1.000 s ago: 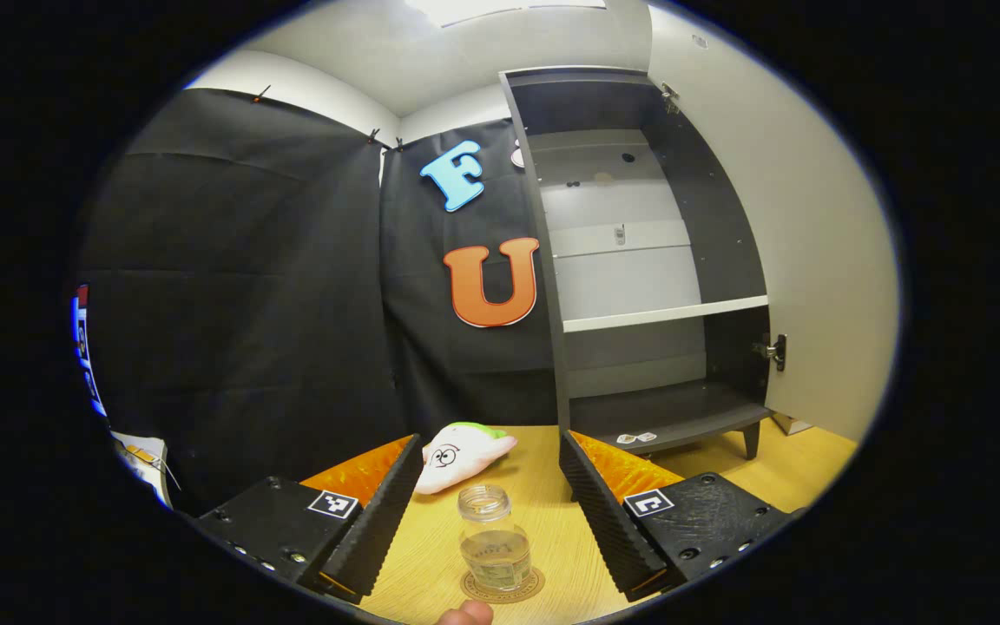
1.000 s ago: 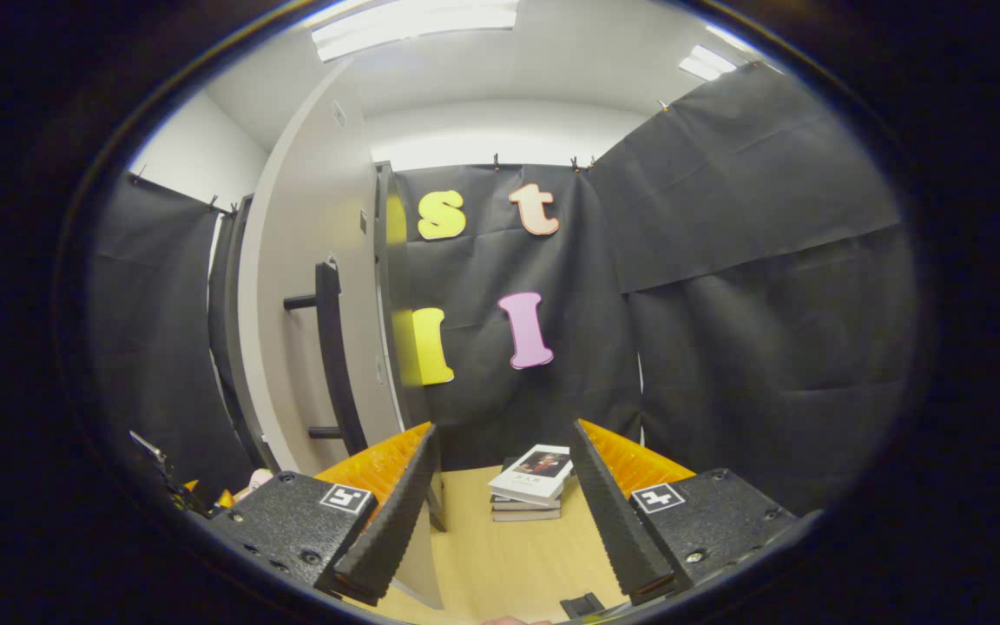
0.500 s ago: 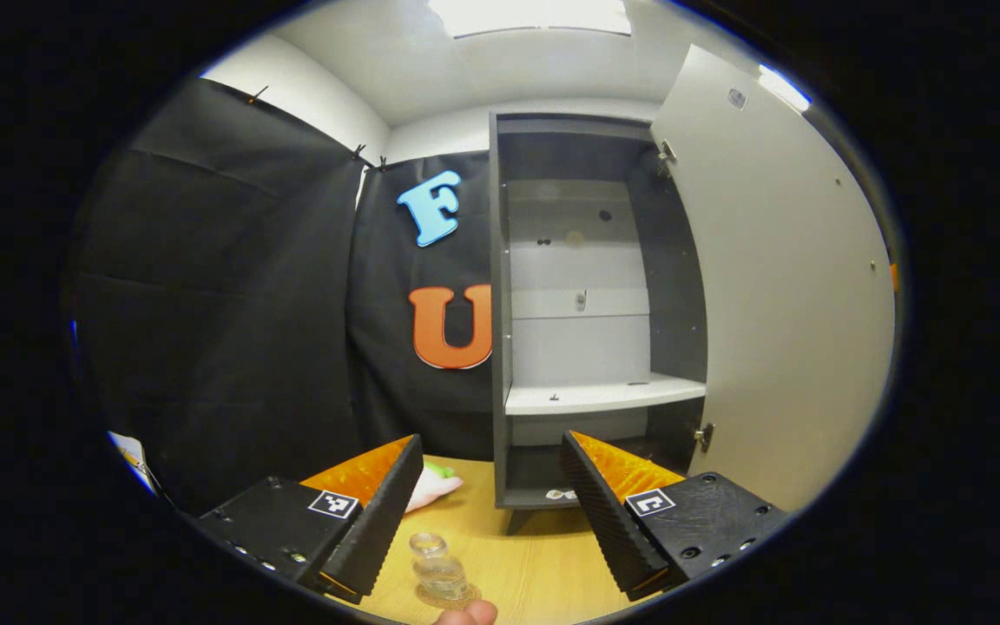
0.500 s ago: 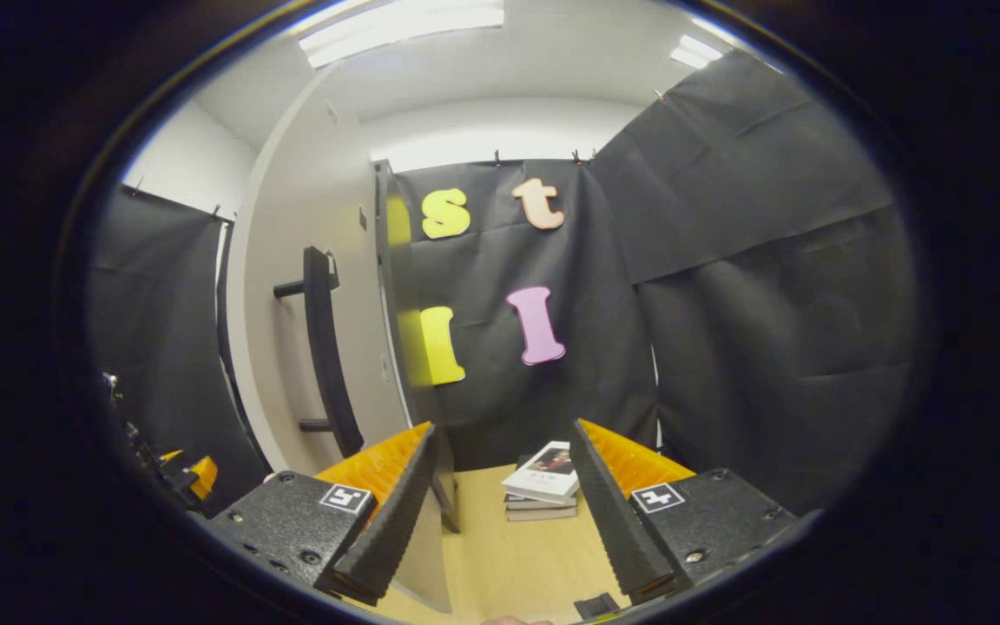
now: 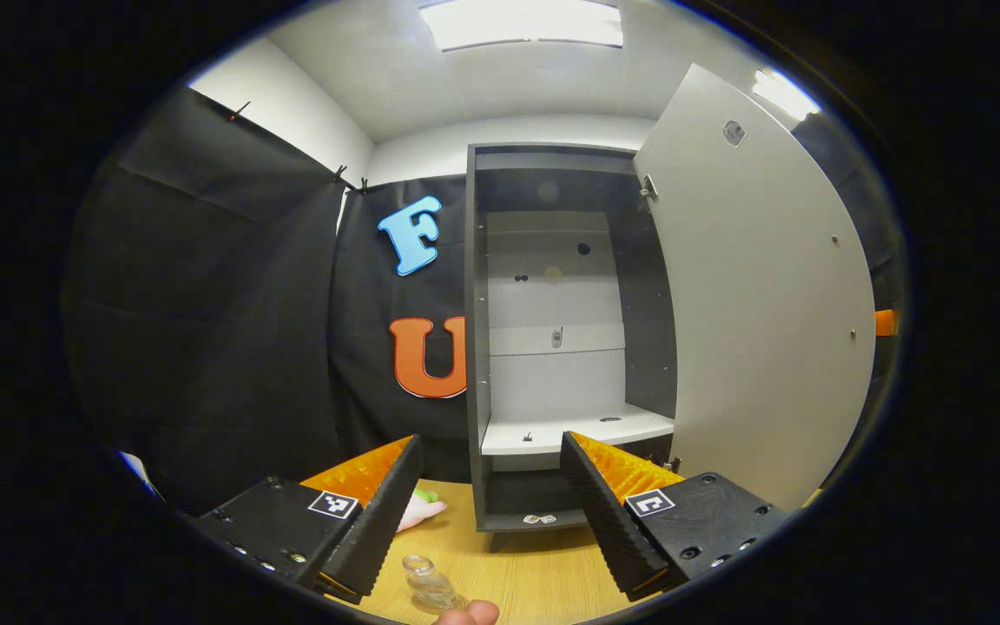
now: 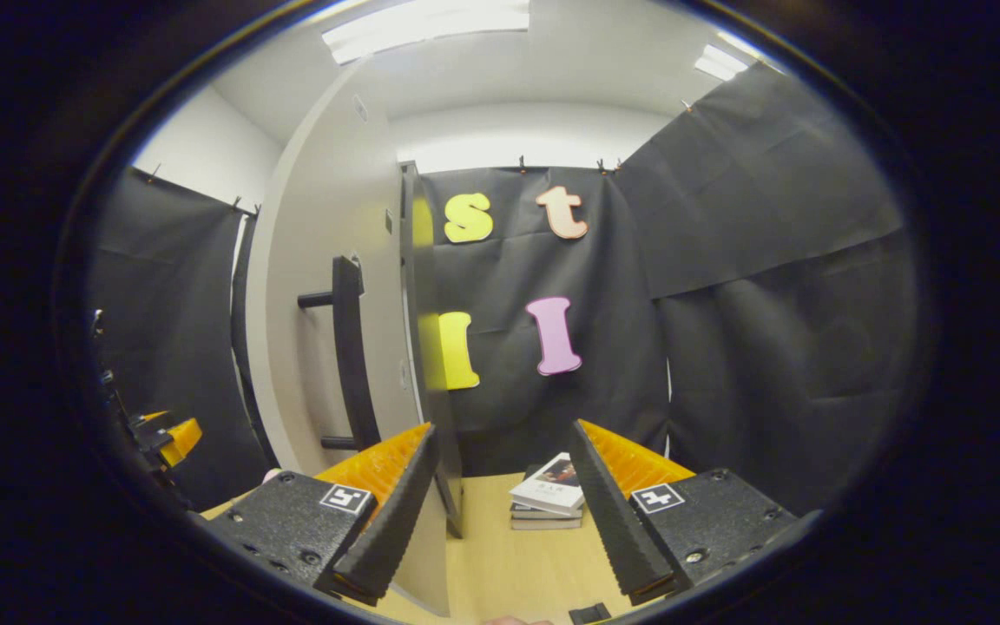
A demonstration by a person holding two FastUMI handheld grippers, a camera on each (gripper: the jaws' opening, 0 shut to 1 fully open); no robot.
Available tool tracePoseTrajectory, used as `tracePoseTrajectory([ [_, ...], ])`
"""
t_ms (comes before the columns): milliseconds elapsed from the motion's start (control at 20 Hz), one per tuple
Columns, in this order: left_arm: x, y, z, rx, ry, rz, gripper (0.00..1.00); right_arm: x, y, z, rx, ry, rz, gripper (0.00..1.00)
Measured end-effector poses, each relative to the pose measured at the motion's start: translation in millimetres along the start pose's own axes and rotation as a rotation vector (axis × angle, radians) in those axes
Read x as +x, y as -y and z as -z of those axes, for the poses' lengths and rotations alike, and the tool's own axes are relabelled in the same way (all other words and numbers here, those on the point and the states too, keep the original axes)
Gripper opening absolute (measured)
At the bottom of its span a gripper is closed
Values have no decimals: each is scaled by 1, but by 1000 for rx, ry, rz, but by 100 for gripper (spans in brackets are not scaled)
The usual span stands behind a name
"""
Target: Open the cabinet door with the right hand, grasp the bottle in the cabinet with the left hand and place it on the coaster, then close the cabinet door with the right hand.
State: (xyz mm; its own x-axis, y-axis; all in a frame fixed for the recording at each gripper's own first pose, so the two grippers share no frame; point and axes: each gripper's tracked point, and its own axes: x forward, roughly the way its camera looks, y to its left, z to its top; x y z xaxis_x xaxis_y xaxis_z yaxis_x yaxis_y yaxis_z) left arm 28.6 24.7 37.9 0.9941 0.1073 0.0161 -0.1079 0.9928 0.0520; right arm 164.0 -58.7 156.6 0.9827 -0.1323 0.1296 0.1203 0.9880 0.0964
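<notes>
In the left gripper view, a small clear glass bottle (image 5: 426, 583) stands upright on a round coaster (image 5: 441, 603) on the wooden table, at the bottom edge. My left gripper (image 5: 490, 438) is open and empty, pulled back above the bottle. Ahead stands the dark cabinet (image 5: 476, 347), with its pale door (image 5: 760, 304) swung wide to the right and a bare white shelf (image 5: 574, 430) inside. In the right gripper view, my right gripper (image 6: 503, 427) is open and empty. The cabinet door (image 6: 318, 260) and its black bar handle (image 6: 351, 351) are just to its left, apart from the fingers.
A white plush toy (image 5: 420, 512) lies on the table left of the cabinet. A stack of books (image 6: 548, 499) sits on the table ahead of the right gripper. A fingertip (image 5: 465, 615) shows at the bottom edge. Black cloth walls surround the booth.
The left gripper has drawn back and away from the bottle, which stays on the coaster and now looks small and low. The right gripper has shifted slightly beside the open door.
</notes>
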Motion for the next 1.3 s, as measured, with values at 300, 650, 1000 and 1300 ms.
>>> tracePoseTrajectory([
  [300, 0, 10, -2, 17, 7, 5, 96, 13, -12, -16, -33, 12, -63, 94],
  [650, -3, 17, 7, 14, -12, 19, 96, 16, -24, -16, -49, 27, -117, 92],
  [1000, -7, 5, 17, 1, -32, 9, 96, 9, -51, -12, -26, 23, -163, 92],
  [1300, -10, -8, 18, 12, -23, 6, 96, 8, -102, -4, -34, -1, -280, 92],
])
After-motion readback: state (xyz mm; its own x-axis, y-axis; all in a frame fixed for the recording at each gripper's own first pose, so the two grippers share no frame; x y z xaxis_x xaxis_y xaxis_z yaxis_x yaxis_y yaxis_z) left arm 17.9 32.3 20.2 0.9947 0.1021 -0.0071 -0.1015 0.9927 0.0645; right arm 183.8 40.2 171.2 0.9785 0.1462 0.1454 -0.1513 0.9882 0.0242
